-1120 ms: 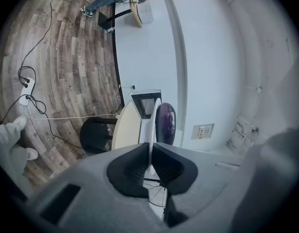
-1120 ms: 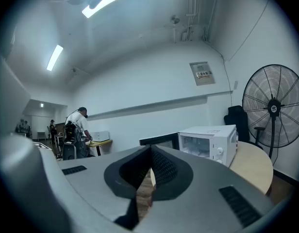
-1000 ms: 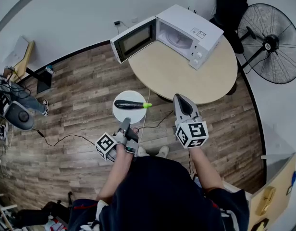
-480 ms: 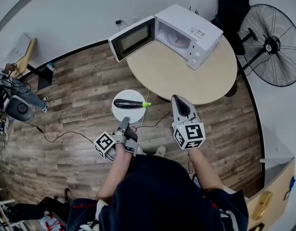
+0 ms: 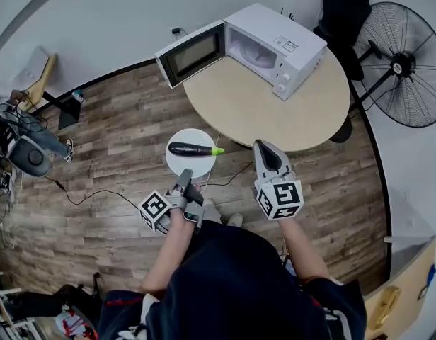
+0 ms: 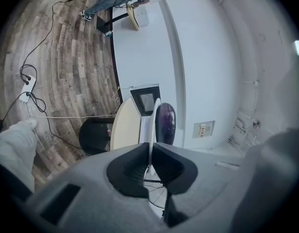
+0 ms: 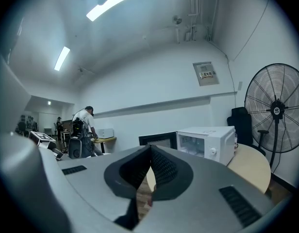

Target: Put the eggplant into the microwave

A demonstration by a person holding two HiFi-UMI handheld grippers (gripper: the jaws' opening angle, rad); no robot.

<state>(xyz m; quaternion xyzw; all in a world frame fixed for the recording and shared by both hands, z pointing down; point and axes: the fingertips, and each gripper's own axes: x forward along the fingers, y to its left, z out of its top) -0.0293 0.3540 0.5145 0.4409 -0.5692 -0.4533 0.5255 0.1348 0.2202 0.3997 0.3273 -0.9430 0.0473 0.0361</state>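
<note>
Left gripper [image 5: 184,180] clamps plate [image 5: 194,166] rim; eggplant [image 5: 191,149] just beyond.

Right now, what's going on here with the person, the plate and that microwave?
A person has tongs in each hand. The left tongs grip the rim of a white plate carrying an eggplant, held over the wooden floor short of the round table. The right tongs are shut and empty. The microwave stands on that table, door open, and the eggplant is not in it yet.
</note>
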